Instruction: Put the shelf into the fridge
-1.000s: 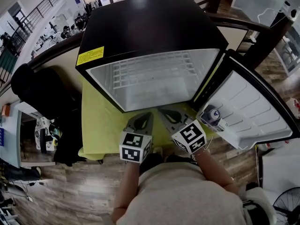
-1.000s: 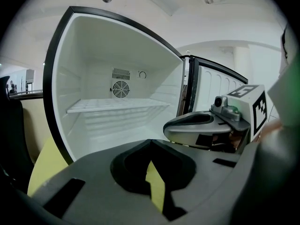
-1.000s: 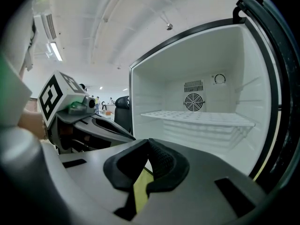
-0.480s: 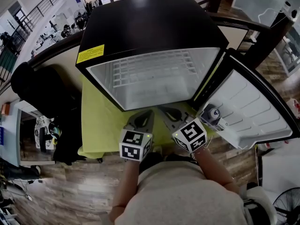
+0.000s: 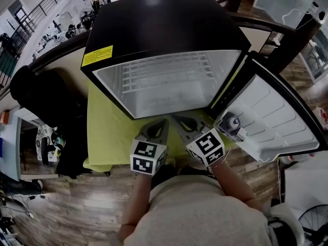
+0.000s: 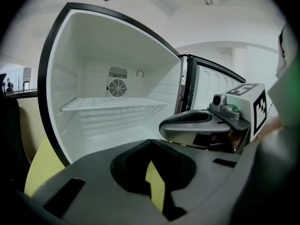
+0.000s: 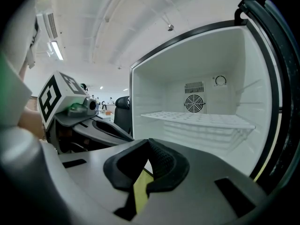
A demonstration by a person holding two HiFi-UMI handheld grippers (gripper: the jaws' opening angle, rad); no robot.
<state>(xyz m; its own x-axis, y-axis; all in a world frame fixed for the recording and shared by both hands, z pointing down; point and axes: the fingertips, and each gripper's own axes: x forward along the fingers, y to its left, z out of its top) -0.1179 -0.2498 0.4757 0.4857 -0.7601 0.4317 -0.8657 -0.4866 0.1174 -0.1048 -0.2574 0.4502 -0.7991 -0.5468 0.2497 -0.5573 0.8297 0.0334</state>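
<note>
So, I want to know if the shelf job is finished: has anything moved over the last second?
Nothing visibly changed. The left gripper and right gripper stay shut and empty, side by side in front of the open fridge. The shelf still sits level inside it.

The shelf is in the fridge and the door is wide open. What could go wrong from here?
Maybe two things. The can sits in the rack of the open door, close beside the right claw; a sideways swing might knock it out. The shelf looks level, but I cannot see whether its edges rest fully on the side ledges, so it might tip once something is put on it.
</note>
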